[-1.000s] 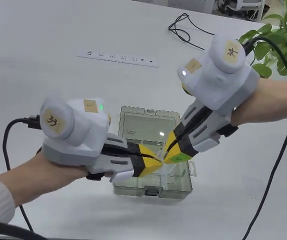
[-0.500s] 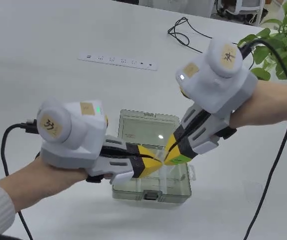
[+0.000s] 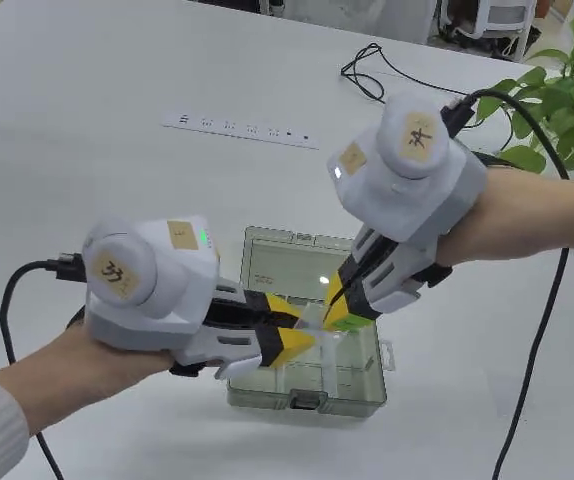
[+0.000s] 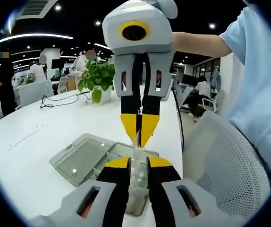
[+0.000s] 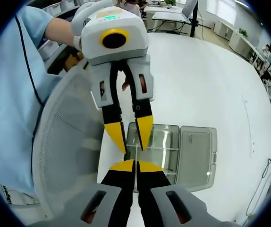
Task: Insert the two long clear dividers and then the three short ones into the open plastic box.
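Note:
The clear plastic box (image 3: 312, 398) lies on the white table with its lid (image 3: 287, 262) folded back flat. Just above the box's base, my right gripper (image 3: 335, 318) points down and left, shut on a thin clear divider (image 3: 317, 322). My left gripper (image 3: 302, 328) reaches in from the left, its yellow-tipped jaws apart on either side of that divider. In the left gripper view the divider (image 4: 138, 153) stands between my own jaws (image 4: 138, 163), pinched from above by the right gripper (image 4: 139, 135). In the right gripper view my jaws (image 5: 135, 164) meet on the divider (image 5: 134, 153) above the box (image 5: 164, 142).
A white power strip (image 3: 239, 130) lies farther back on the table, with a coiled black cable (image 3: 387, 80) behind it. A green plant (image 3: 567, 90) stands at the right edge. A mesh chair (image 4: 225, 165) is beside the table. Black cords trail from both grippers.
My left gripper's jaws have parted; they were together at the divider before. The right gripper stays shut on the divider, and both have shifted slightly left over the box.

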`<state>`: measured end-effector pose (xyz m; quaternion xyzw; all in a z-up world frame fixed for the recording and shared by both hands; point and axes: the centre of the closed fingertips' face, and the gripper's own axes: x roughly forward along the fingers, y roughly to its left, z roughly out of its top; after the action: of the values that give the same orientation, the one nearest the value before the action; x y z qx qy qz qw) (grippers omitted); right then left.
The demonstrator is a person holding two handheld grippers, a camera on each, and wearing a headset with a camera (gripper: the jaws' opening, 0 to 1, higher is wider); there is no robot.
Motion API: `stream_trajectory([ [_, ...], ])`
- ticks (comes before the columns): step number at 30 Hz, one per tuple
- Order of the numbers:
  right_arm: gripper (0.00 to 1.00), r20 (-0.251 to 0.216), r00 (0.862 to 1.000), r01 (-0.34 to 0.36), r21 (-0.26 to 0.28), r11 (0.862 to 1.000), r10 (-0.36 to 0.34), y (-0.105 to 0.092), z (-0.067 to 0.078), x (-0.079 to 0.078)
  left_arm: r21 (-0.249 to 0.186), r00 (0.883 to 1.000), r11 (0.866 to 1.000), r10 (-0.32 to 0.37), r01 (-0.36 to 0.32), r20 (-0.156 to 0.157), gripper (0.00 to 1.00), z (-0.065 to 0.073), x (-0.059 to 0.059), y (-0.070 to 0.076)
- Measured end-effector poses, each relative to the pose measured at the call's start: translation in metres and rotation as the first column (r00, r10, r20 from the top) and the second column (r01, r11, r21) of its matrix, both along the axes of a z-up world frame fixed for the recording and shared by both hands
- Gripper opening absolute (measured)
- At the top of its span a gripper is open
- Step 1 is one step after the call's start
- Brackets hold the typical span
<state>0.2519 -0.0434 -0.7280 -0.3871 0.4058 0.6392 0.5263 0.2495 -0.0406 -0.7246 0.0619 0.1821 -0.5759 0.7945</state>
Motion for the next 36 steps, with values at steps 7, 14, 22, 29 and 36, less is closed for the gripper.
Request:
stream_trajectory([
  [7, 0.02, 0.026, 0.999, 0.044, -0.031, 0.999, -0.043, -0.006, -0.01, 0.013, 0.02, 0.998, 0.998, 0.057, -0.058, 0.02, 0.33, -0.008, 0.006, 0.017],
  [14, 0.02, 0.021, 0.998, 0.066, -0.035, 0.997, -0.066, -0.007, -0.019, 0.017, 0.034, 0.994, 0.994, 0.103, -0.103, 0.025, 0.49, -0.012, 0.012, 0.032],
  [22, 0.02, 0.004, 0.997, 0.083, -0.031, 0.996, -0.083, -0.007, -0.029, 0.018, 0.065, 0.987, 0.985, 0.161, -0.162, 0.027, 0.79, -0.022, 0.015, 0.049],
  [29, 0.02, -0.006, 0.996, 0.094, -0.034, 0.995, -0.094, -0.008, -0.035, 0.017, 0.091, 0.978, 0.974, 0.207, -0.208, 0.019, 1.0, -0.031, 0.017, 0.058],
  [36, 0.02, -0.007, 0.995, 0.097, -0.031, 0.995, -0.097, -0.008, -0.039, 0.018, 0.098, 0.978, 0.973, 0.21, -0.21, 0.007, 0.99, -0.035, 0.015, 0.06],
])
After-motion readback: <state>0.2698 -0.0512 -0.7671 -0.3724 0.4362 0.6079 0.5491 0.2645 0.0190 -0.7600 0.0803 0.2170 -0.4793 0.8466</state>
